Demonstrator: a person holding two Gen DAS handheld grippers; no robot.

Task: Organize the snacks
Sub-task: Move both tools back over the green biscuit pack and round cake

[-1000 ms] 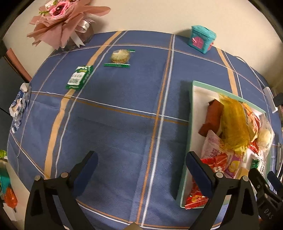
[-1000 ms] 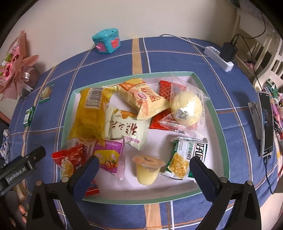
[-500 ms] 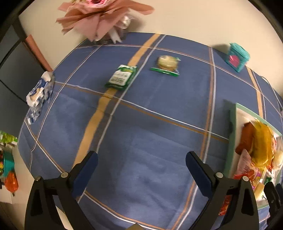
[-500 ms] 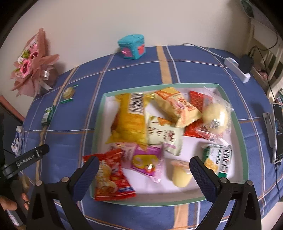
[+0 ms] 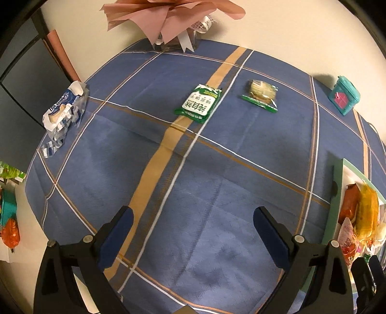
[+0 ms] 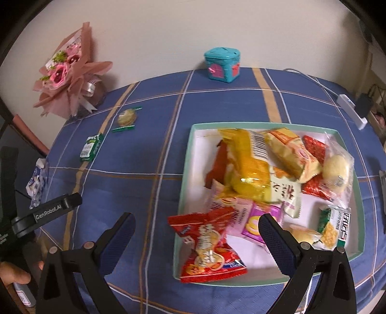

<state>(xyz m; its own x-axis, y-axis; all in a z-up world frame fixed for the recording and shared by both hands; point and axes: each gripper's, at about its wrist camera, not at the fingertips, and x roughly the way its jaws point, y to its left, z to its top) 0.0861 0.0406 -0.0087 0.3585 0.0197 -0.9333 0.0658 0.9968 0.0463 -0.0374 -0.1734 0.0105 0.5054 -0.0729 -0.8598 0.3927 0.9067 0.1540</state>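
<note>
A mint-rimmed tray [image 6: 185, 169] holds several snack packets; its edge also shows in the left wrist view [image 5: 336, 193]. A red packet [image 6: 207, 244] hangs over its near-left rim. Loose on the blue cloth lie a green-and-white packet [image 5: 199, 103] [image 6: 90, 147], a wrapped biscuit [image 5: 261, 93] [image 6: 126, 117] and a blue-white wrapper [image 5: 64, 113] [image 6: 36, 183] at the left edge. My left gripper [image 5: 193, 217] is open and empty above bare cloth. My right gripper [image 6: 196, 222] is open and empty over the tray's near-left corner.
A pink bouquet [image 6: 68, 72] [image 5: 173, 17] stands at the back left against the wall. A teal toy box [image 6: 222, 64] [image 5: 343, 95] sits at the back. A white power strip [image 6: 351, 110] with cable lies at the right. The table edge falls away at the left.
Both grippers have swung left. The left view now centres on the loose packets and the tray has slid to its right edge. The right gripper moved from mid-tray to its left rim.
</note>
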